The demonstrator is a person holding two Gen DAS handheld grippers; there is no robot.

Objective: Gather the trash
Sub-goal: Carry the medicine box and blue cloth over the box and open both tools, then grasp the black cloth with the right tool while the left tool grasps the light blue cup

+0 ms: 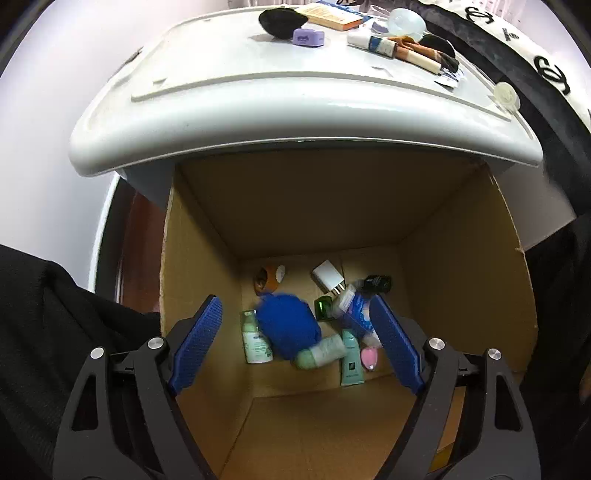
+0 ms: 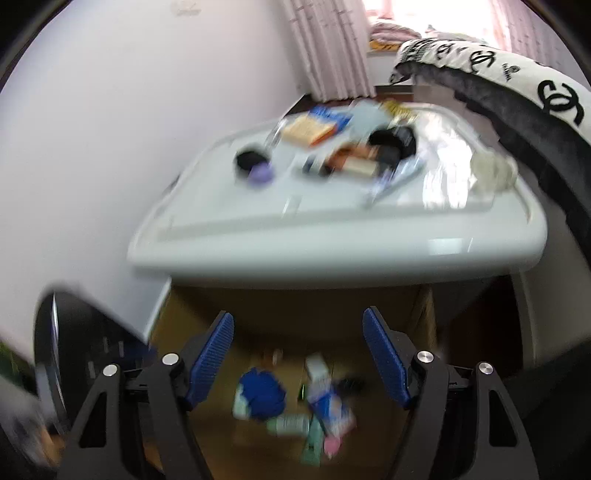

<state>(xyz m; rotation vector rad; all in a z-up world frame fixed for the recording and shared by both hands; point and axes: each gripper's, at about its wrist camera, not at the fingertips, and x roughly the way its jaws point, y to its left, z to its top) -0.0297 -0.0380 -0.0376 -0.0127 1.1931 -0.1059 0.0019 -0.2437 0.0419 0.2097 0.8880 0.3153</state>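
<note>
A white table (image 1: 303,122) with a raised rim spans the upper part of the left wrist view, and beside it at the right edge hangs a black and white patterned fabric (image 1: 546,66). Under the table's front edge stands an open cardboard box (image 1: 306,206), and the left gripper (image 1: 295,332) points down into it with its blue pads spread wide and nothing pressed between them. The trash lies on the box floor: a blurred blue object (image 1: 286,326) in the middle, a white and green bottle (image 1: 255,339) touching its left side, a pale green bottle (image 1: 321,356) below it, a white charger plug (image 1: 328,278) farther back. The right wrist view is motion-blurred; the right gripper (image 2: 297,360) also stands apart and empty above the same box. On the table sit a purple case (image 1: 308,37) and an orange-edged book (image 1: 332,14).
</note>
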